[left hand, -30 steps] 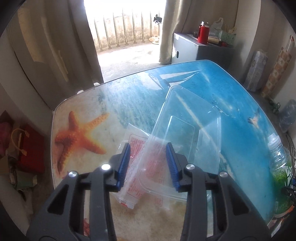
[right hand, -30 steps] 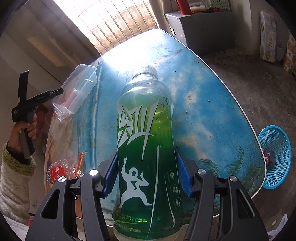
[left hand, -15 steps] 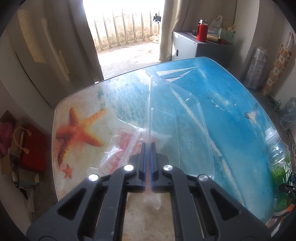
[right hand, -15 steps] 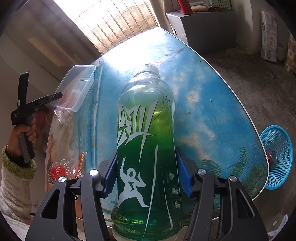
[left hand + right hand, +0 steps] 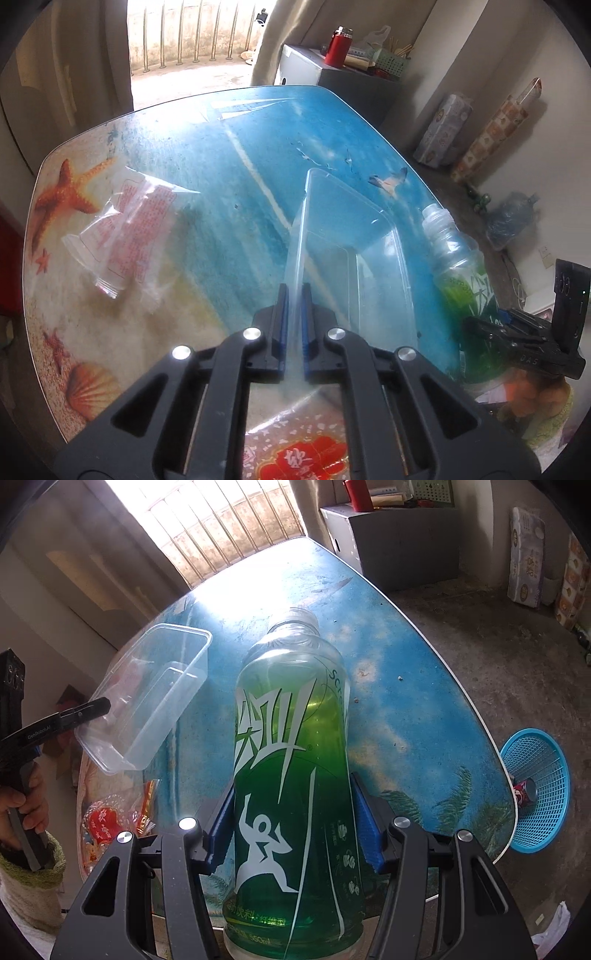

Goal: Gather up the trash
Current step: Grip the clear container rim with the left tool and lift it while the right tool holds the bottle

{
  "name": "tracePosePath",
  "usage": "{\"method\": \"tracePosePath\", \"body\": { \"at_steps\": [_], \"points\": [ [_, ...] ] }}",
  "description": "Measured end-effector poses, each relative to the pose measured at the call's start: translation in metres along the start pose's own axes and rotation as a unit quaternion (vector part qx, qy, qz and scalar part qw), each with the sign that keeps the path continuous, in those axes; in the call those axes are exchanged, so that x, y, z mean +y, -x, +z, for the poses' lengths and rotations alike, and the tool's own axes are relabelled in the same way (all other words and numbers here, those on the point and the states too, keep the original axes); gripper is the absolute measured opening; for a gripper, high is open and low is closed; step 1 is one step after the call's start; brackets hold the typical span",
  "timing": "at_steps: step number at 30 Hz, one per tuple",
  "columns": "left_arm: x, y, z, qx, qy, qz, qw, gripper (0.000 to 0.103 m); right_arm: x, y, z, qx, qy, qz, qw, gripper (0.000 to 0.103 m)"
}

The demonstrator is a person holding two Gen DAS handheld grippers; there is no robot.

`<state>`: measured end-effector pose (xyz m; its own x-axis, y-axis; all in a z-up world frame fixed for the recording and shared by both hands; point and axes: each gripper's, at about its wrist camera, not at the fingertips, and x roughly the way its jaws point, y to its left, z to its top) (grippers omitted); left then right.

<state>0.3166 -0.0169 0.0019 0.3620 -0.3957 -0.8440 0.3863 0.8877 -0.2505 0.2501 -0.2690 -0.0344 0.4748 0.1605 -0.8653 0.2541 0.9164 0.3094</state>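
To do this step well, carry both pieces of trash over the bench (image 5: pixel 424 672) edge to the blue basket (image 5: pixel 535 794) on the floor at the right, keeping the thin box wall from slipping and letting go only once above the basket. The left claw (image 5: pixel 291 325) is pressed nearly together, pinching one side wall of the clear plastic box (image 5: pixel 351 258), which hangs tilted above the bench. The right claw (image 5: pixel 293 827) stands half spread, its blue pads clamped on the green drink bottle (image 5: pixel 291 760). A clear wrapper (image 5: pixel 129 229) lies uncollected beside the starfish print.
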Motion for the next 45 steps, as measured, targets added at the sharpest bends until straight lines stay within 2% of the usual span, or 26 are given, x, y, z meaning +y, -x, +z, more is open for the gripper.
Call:
{"method": "tracePosePath", "body": {
  "at_steps": [3,5,7,11,15,21,25,29,45],
  "points": [
    [-0.004,0.001,-0.007,0.003,0.002,-0.010,0.9999,0.010,-0.006,0.002,-0.002,0.002,-0.011,0.002,1.000,0.056],
    [-0.004,0.003,-0.006,-0.002,-0.002,-0.007,1.0000,0.022,-0.009,0.003,-0.002,0.003,-0.013,0.002,1.000,0.056],
    [-0.007,0.006,-0.001,-0.013,-0.013,0.005,0.9998,0.027,-0.012,0.004,-0.002,0.003,-0.017,0.006,1.000,0.057],
    [-0.016,-0.001,0.014,-0.014,-0.044,0.016,0.9988,0.031,-0.013,0.005,0.007,-0.005,-0.021,0.004,1.000,0.058],
    [-0.023,-0.023,0.022,0.013,-0.065,0.030,0.9973,0.031,-0.011,0.002,0.016,-0.010,-0.022,0.005,1.000,0.059],
    [-0.031,-0.041,0.015,0.026,-0.095,0.062,0.9932,0.030,-0.005,-0.001,0.018,-0.013,-0.017,-0.004,1.000,0.059],
    [-0.038,-0.045,0.009,0.025,-0.119,0.085,0.9889,0.017,0.000,0.000,0.016,-0.016,-0.009,-0.013,1.000,0.058],
    [-0.042,-0.047,0.005,0.023,-0.143,0.102,0.9841,0.009,0.004,0.000,0.014,-0.020,-0.005,-0.020,1.000,0.058],
    [-0.052,-0.043,0.004,0.001,-0.180,0.128,0.9752,0.009,0.007,-0.002,0.016,-0.015,-0.011,-0.028,0.999,0.059]
  ]
}}
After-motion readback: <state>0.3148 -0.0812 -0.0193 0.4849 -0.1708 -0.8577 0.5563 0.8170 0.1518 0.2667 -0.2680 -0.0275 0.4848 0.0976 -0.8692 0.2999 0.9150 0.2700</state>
